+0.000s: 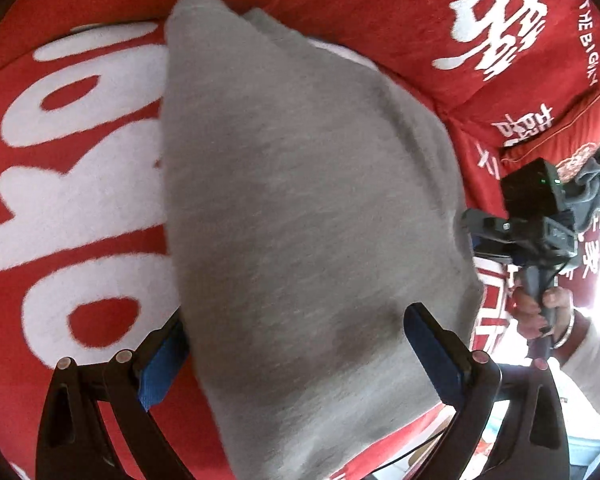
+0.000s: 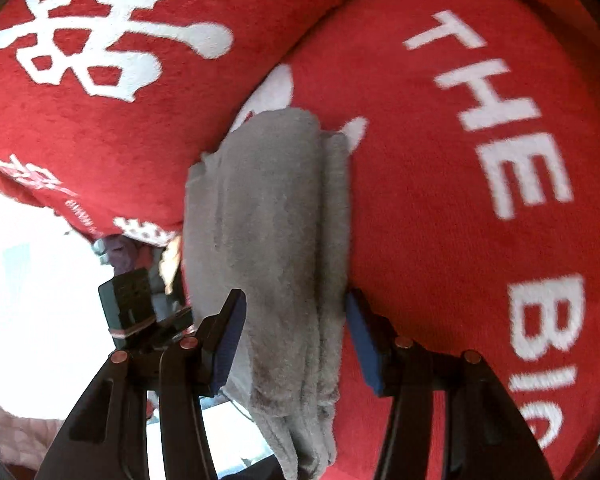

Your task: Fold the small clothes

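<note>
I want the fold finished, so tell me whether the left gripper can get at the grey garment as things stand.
Probably yes: the left gripper is open with the grey garment already lying between its fingers, on the red blanket, and nothing blocks it.

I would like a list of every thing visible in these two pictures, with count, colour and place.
grey garment: one, grey, folded, lying on the red cover, between the fingers of both claws
red cover: one, red with white lettering, under the garment and rising behind it
dark cloth: one, dark grey, bunched at the right edge of the left wrist view
left claw: one, black with blue pads, open around the garment
right claw: one, black with blue pads, open around the garment
hand: one, gripping the right claw's handle
</note>
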Available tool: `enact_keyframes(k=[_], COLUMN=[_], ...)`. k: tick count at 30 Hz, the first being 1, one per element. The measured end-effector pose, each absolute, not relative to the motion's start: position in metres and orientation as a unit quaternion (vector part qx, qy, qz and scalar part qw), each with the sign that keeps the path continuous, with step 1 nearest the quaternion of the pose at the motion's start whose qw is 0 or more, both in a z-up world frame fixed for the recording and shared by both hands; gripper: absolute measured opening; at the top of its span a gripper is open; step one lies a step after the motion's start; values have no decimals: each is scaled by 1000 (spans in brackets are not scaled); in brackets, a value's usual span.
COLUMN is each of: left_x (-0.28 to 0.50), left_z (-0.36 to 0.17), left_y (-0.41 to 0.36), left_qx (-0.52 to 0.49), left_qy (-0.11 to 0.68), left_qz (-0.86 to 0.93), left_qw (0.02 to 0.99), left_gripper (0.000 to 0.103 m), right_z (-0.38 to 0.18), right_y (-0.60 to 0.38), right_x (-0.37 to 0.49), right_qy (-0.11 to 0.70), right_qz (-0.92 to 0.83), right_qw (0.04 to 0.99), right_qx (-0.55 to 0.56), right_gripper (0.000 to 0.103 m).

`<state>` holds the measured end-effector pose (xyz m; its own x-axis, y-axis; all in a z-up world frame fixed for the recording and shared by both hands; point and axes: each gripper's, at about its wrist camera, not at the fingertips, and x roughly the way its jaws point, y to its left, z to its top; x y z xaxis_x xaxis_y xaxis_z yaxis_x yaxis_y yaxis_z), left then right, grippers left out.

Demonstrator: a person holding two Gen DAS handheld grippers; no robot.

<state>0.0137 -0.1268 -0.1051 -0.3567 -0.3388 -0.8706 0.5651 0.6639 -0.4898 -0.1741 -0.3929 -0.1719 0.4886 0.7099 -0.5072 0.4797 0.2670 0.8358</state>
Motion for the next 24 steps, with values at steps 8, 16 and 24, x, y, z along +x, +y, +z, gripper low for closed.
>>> enact_keyframes(k=[8,16,24], left_x=[10,2,1], left_z=[-112,-92,-59], left_y=[-142,-132,-110], left_qx=[73,81,31], left_qy=[712,676,661], left_qz=[-394,-398,-436], left_qw=[577,615,610], left_gripper=[101,57,45], right_z=[-178,-164,-126], right_y=[-377,-372,-352], right_x=[-147,-159,-168], right_qy=[478,471,436], right_qz=[134,101,95], right_qw=[629,626,619], right_qx=[598,613,646], right_gripper=[57,32,32])
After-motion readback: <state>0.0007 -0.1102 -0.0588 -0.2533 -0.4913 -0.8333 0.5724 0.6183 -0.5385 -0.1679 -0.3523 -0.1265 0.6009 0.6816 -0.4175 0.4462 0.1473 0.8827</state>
